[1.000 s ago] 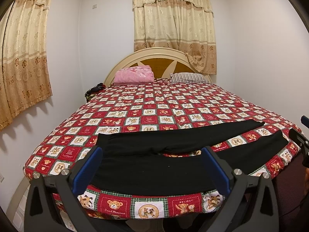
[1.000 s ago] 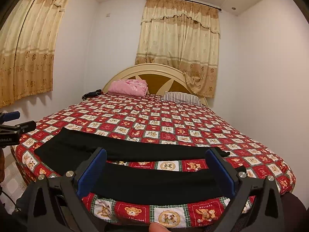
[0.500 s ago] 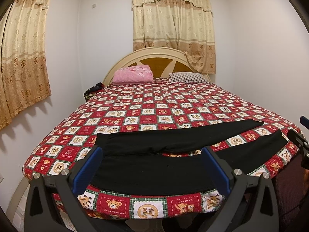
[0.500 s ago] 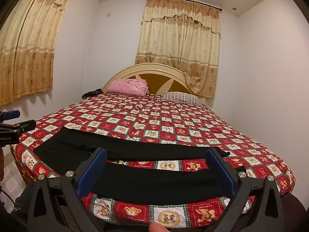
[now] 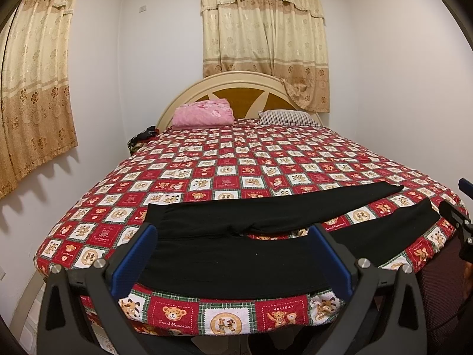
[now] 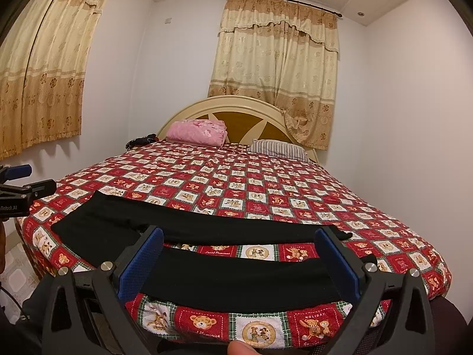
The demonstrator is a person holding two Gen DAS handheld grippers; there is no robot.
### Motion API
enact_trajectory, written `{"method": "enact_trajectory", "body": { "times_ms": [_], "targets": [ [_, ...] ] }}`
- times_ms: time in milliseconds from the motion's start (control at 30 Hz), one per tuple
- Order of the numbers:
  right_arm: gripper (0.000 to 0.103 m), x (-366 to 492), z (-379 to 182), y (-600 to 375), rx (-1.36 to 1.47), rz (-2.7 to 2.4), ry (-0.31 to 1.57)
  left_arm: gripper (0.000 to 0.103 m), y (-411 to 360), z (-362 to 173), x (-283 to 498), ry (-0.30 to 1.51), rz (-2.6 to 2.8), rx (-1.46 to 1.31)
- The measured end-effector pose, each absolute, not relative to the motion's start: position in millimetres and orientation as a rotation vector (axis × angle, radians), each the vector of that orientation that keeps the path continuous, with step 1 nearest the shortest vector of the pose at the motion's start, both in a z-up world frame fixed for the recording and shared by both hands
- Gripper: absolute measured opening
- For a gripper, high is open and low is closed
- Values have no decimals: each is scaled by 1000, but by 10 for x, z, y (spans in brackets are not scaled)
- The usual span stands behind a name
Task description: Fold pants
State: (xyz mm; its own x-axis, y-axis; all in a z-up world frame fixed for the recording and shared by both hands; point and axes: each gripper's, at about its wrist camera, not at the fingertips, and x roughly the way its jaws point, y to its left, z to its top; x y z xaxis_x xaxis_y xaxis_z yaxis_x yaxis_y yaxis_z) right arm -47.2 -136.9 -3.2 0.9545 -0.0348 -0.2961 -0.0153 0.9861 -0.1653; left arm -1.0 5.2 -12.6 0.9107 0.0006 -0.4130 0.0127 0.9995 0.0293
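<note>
Black pants lie flat across the near end of the bed, waistband to the left, two legs spread apart to the right. They also show in the right wrist view. My left gripper is open and empty, held off the near bed edge over the waist and hip part. My right gripper is open and empty, held off the edge over the near leg. Each gripper shows at the edge of the other's view: the right one and the left one.
The bed has a red and white teddy-bear quilt. A pink folded blanket and a striped pillow lie by the headboard. Dark items sit at the bed's far left. Walls stand close on both sides.
Nothing has visibly changed beyond a slight drift of both views. Both grippers stay open off the near bed edge.
</note>
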Motion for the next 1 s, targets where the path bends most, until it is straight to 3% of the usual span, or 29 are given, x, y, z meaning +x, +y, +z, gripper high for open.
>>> {"method": "enact_trajectory", "body": {
  "times_ms": [733, 1000],
  "targets": [
    [102, -452, -54, -1340, -185, -12, 312, 103, -4, -219, 27, 455, -10, 33],
    [102, -314, -237, -1285, -196, 8, 359, 103, 246, -481, 325, 519, -9, -9]
  ]
}}
